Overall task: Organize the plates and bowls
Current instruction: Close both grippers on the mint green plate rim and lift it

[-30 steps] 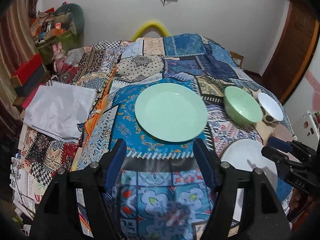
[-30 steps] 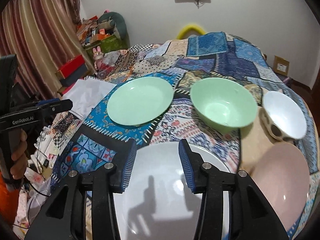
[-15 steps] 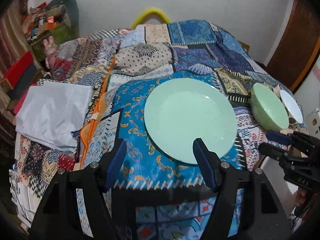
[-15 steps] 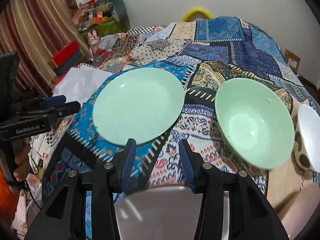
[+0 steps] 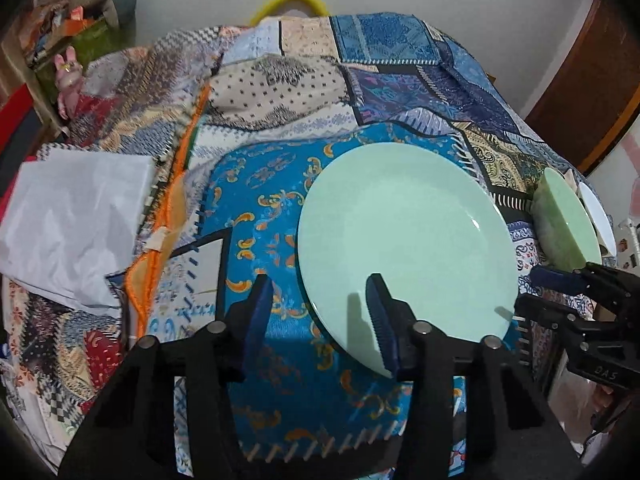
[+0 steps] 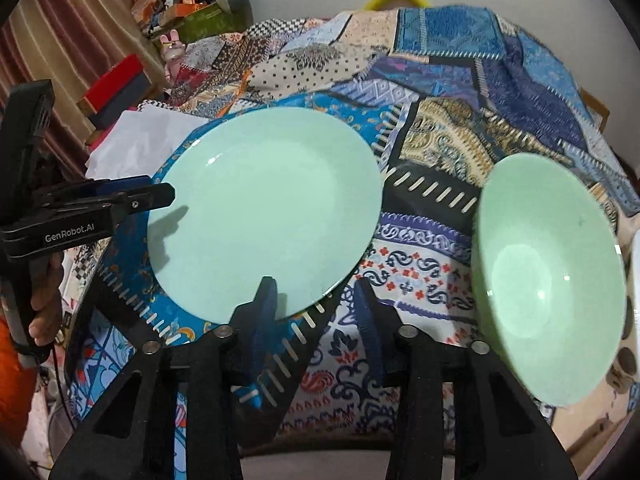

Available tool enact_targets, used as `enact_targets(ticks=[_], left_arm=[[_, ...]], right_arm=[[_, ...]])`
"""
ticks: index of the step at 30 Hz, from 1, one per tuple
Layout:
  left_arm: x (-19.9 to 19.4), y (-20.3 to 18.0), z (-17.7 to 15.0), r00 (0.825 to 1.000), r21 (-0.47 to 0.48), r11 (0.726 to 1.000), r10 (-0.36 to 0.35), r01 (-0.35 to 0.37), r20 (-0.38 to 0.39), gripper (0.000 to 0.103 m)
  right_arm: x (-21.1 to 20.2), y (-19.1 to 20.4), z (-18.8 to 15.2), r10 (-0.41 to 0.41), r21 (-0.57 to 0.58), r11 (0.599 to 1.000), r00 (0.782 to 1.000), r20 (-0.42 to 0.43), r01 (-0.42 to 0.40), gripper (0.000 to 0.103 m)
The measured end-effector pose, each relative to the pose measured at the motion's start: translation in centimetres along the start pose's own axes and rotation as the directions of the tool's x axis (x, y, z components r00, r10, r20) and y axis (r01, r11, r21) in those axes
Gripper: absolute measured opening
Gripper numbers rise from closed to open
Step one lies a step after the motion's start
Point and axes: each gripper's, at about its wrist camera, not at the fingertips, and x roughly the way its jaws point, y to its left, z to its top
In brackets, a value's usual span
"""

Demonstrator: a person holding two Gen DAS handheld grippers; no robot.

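A mint green plate [image 5: 404, 236] lies flat on the patchwork cloth; it also shows in the right wrist view [image 6: 264, 212]. My left gripper [image 5: 320, 312] is open and empty, straddling the plate's near left rim. My right gripper [image 6: 316, 316] is open and empty at the plate's near right rim. A green bowl [image 6: 548, 280] stands to the right of the plate, also in the left wrist view [image 5: 564, 220]. A white bowl [image 5: 598, 216] sits just beyond it.
The patchwork cloth [image 5: 312, 80] covers the whole table. A white paper sheet [image 5: 68, 220] lies at the left edge. The edge of a white plate [image 6: 320, 464] shows under my right gripper. Cluttered boxes [image 6: 116, 88] stand beyond the table's left.
Both grippers have moved forward and down toward the green plate, which now fills both views. The white plate has slipped below the right view. Both grippers stay open.
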Motion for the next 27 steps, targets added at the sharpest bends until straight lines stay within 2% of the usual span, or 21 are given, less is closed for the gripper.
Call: enact_targets(ticks=[3, 8, 19, 27], left_arm=[[0.8, 0.6, 0.4, 1.0, -0.014, 1.0, -0.018, 0.018, -0.019, 0.035], [1.6, 1.0, 1.2, 0.998, -0.023, 0.998, -0.064, 0.064, -0.027, 0.031], [2.9, 0.4, 2.2, 0.997, -0.02, 0.998, -0.059, 0.058, -0.048, 0.03], [1.9, 0.0, 1.1, 0.997, -0.003, 0.999, -0.035, 0.035, -0.066, 0.03]], right_arm=[[0.4, -0.2, 0.2, 0.005, 0.017, 1.0, 1.0, -0.004, -0.005, 0.03], [1.1, -1.1, 0.7, 0.039, 0.079, 0.996, 0.999, -0.012, -0.038, 0.029], [2.0, -1.1, 1.4, 0.034, 0.097, 0.995, 0.999, -0.02, -0.032, 0.029], [1.3, -0.9, 0.8, 0.043, 0.083, 0.996, 0.999, -0.012, -0.042, 0.029]])
